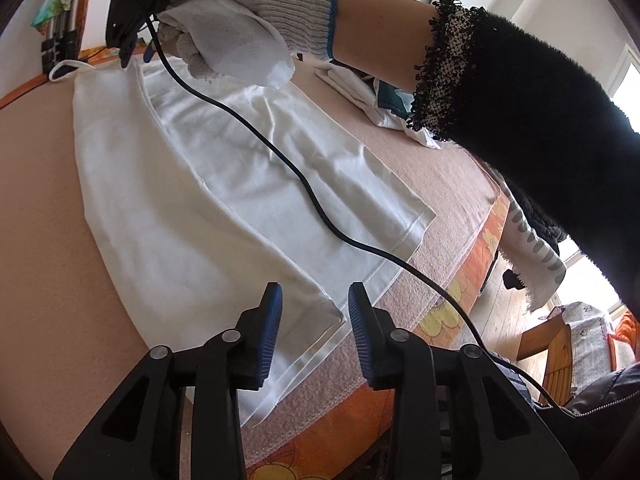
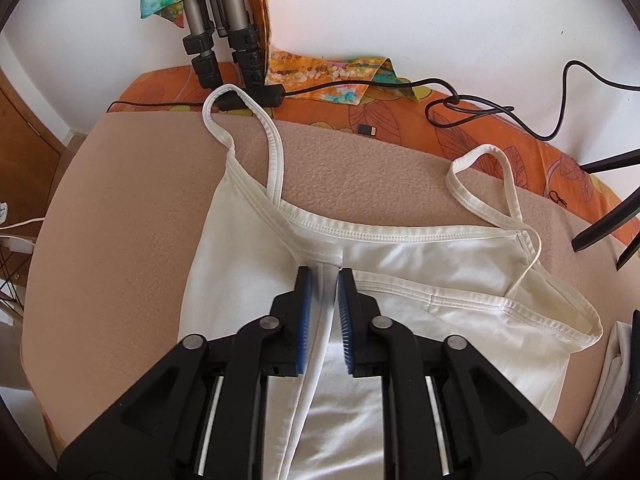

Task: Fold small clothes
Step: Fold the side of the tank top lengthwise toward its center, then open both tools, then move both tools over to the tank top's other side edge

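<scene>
White camisole (image 2: 256,280), flat on beige blanket (image 2: 120,220). My right gripper (image 2: 323,280) pinches its folded neckline edge; my left gripper (image 1: 315,300) spread, near hem corner.

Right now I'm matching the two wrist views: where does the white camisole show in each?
Left wrist: the white camisole lies from upper left to lower centre, its hem corner between the open left gripper.
Right wrist: it fills the centre and lower right, a raised fold pinched in the right gripper.
Shared landmark: the left strap loop by the tripod legs.
</scene>
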{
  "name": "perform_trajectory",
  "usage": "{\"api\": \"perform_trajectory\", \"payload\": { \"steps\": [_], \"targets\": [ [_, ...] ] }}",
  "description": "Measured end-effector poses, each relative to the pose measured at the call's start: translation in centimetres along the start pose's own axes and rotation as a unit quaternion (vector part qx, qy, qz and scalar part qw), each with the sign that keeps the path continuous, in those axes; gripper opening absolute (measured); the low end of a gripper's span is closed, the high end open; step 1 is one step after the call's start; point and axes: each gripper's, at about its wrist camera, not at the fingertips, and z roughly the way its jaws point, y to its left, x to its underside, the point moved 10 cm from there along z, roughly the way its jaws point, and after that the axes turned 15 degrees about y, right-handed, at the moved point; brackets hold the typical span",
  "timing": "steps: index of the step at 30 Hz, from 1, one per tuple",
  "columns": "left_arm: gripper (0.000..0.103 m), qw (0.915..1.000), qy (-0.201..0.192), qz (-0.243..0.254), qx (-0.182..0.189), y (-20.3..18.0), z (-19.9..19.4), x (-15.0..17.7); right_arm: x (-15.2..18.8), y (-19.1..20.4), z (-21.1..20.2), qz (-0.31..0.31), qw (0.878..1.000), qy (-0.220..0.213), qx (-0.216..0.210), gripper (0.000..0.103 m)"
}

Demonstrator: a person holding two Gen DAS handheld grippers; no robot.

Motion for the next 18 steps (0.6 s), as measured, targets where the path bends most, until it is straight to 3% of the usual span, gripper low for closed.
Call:
{"api": "perform_trajectory", "payload": {
  "steps": [1, 3, 10, 18],
  "targets": [
    [0.043, 1.0000, 0.001, 0.003, -0.004, -0.1, 0.0, 0.1, 0.0, -0.3, -0.7, 0.004, 1.000, -0.009, 0.001, 0.051],
    [0.046, 0.9999, 0.000, 0.001, -0.012, 0.0, -0.3, 0.1, 0.0, -0.7, -2.3, 0.007, 1.000, -0.030, -0.005, 0.060],
    [0.046, 0.9982, -0.034, -0.011, -0.048, 0.3, -2.9, -0.2, 1.4, -3.7, -8.5, 0.036, 0.995, -0.079, -0.038, 0.065],
    [0.046, 0.9918, -0.087, -0.010, -0.094, -0.6, -6.5, -1.6, 5.9, -8.5, -16.1, 0.058, 0.988, -0.133, -0.055, 0.065]
  ]
}}
